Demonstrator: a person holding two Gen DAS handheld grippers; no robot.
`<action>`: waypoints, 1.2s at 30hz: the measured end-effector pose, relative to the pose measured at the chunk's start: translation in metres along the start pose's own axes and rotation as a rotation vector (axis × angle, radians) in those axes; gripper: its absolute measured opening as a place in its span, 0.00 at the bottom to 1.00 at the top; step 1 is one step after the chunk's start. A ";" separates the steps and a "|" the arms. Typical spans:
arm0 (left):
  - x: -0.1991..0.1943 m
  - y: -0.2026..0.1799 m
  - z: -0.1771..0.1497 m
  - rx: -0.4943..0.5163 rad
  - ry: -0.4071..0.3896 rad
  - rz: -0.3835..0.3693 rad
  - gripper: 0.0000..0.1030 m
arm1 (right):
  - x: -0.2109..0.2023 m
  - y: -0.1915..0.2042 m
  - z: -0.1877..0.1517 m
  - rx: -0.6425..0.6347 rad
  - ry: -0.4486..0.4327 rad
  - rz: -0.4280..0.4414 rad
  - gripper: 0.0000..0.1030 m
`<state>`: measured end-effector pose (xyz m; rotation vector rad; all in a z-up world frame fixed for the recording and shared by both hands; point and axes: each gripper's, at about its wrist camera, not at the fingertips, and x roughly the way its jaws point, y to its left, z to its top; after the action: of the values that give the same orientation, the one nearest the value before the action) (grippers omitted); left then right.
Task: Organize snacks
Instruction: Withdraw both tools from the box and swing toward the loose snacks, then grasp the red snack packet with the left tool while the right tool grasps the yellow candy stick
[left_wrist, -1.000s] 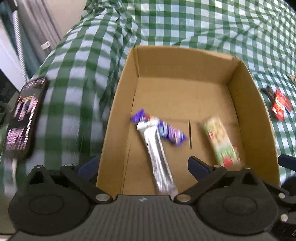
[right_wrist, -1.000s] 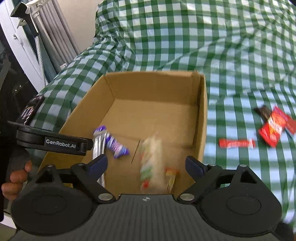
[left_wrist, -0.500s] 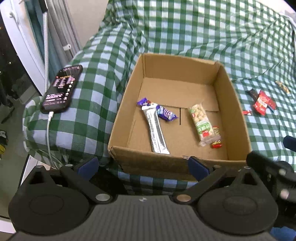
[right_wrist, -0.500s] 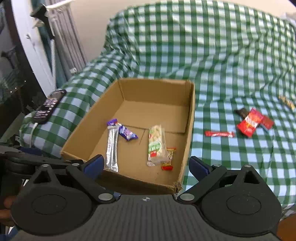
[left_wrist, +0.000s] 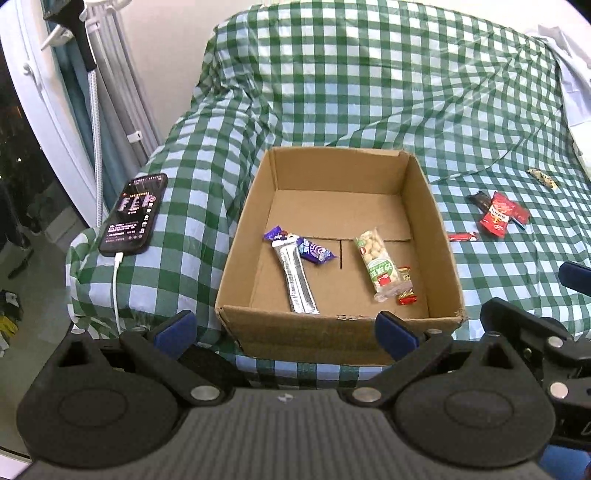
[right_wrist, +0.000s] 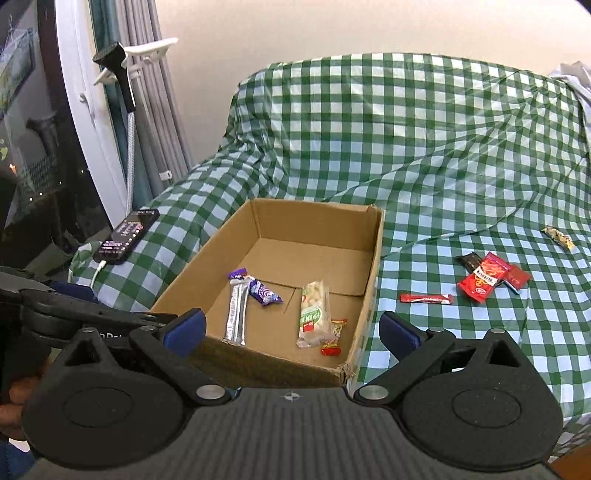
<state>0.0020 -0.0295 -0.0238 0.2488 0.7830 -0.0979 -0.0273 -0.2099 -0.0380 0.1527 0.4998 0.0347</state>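
box (left_wrist: 236, 258): 4 snacks inside | phone (left_wrist: 135, 214) left | L tool (left_wrist: 284, 328) open, empty

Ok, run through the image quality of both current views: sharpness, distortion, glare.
Left wrist view: sharp, no motion blur; fisheye bends the cardboard box walls outward; phone screen glows, text unreadable. Right wrist view: equally sharp; glossy sheen on the checked cloth; the window at left is dark.

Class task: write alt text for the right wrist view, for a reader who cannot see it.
An open cardboard box on a green checked cloth holds a silver bar, a purple wrapper, a peanut pack and a small red sweet. More red snack packets lie right of it. The right claw is open and empty in front.
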 end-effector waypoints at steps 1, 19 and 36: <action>-0.002 -0.002 0.000 0.004 -0.003 0.001 1.00 | -0.003 0.000 -0.001 0.000 -0.005 0.001 0.97; -0.002 -0.012 0.002 0.052 0.002 0.026 1.00 | -0.008 -0.007 -0.004 0.028 -0.021 0.023 0.97; 0.101 -0.204 0.126 0.291 0.028 -0.266 1.00 | 0.008 -0.198 0.009 0.242 -0.057 -0.323 0.98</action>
<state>0.1233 -0.2591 -0.0475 0.4211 0.8267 -0.4623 -0.0168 -0.4059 -0.0645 0.3072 0.4657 -0.3461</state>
